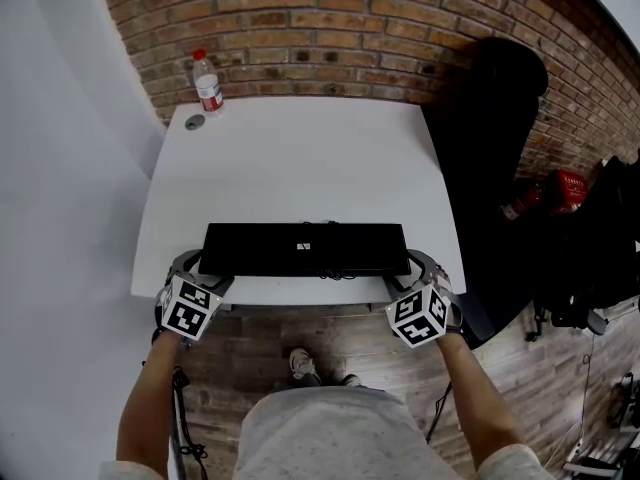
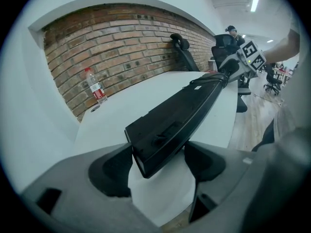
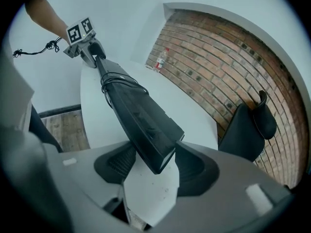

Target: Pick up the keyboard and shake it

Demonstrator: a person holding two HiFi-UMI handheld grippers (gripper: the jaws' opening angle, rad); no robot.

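Keyboard [image 1: 303, 249]: underside up, along the table's [image 1: 300, 148] near edge, cable [image 3: 119, 81] wrapped round. Left gripper [image 1: 203, 270] and right gripper [image 1: 412, 271] each clamp one end. I expect these shallow end grips could slip during shaking.

1. In my head view the left gripper [image 1: 203, 270] and the right gripper [image 1: 416, 270] cover the two ends of the keyboard [image 1: 303, 249], and their marker cubes hide the jaws from me
2. The label on the bottle [image 1: 208, 81] is too small for me to read, and I cannot identify the small round thing [image 1: 194, 122] beside it
3. The dark gear [image 1: 590, 238] on the floor runs off the right edge
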